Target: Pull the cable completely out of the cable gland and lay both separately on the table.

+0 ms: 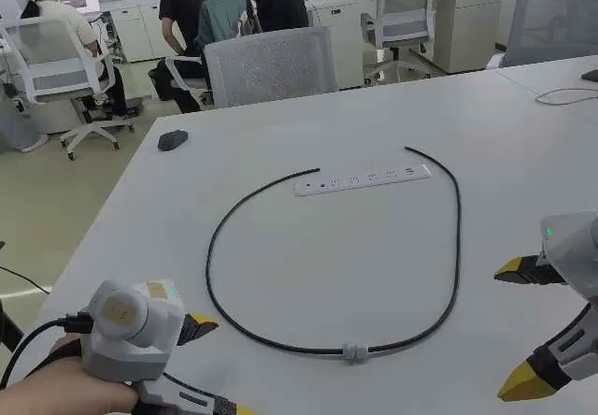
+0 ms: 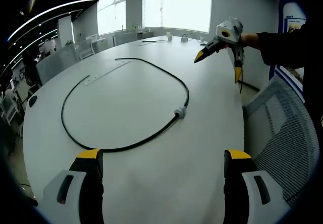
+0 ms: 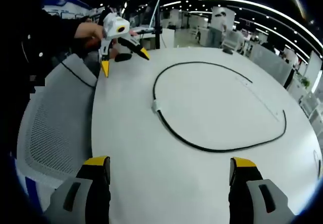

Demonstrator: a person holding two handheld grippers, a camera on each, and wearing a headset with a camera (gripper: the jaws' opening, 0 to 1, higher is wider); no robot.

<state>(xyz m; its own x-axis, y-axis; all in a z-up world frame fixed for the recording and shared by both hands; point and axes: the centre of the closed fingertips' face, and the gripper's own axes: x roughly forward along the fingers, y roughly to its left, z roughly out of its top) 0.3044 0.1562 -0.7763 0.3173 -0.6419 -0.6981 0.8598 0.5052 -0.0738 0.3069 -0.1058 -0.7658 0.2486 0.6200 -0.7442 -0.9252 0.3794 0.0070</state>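
A long black cable (image 1: 213, 247) lies in an open loop on the white table (image 1: 308, 265). A small grey cable gland (image 1: 354, 350) sits threaded on it at the near side of the loop. My left gripper (image 1: 220, 366) hovers at the bottom left, open and holding nothing, a hand's width left of the gland. At the right edge my right gripper (image 1: 514, 329) is open too, well right of the gland. In the left gripper view the gland (image 2: 179, 112) lies ahead of the wide-open left gripper (image 2: 163, 155). The right gripper view shows the gland (image 3: 155, 105) beyond the open right gripper (image 3: 170, 161).
A white power strip (image 1: 363, 179) lies inside the far part of the loop. A dark mouse (image 1: 172, 139) rests near the table's far left edge. Grey mesh chairs (image 1: 271, 64) stand behind the table, with people at desks beyond. Another thin cable (image 1: 561, 95) lies far right.
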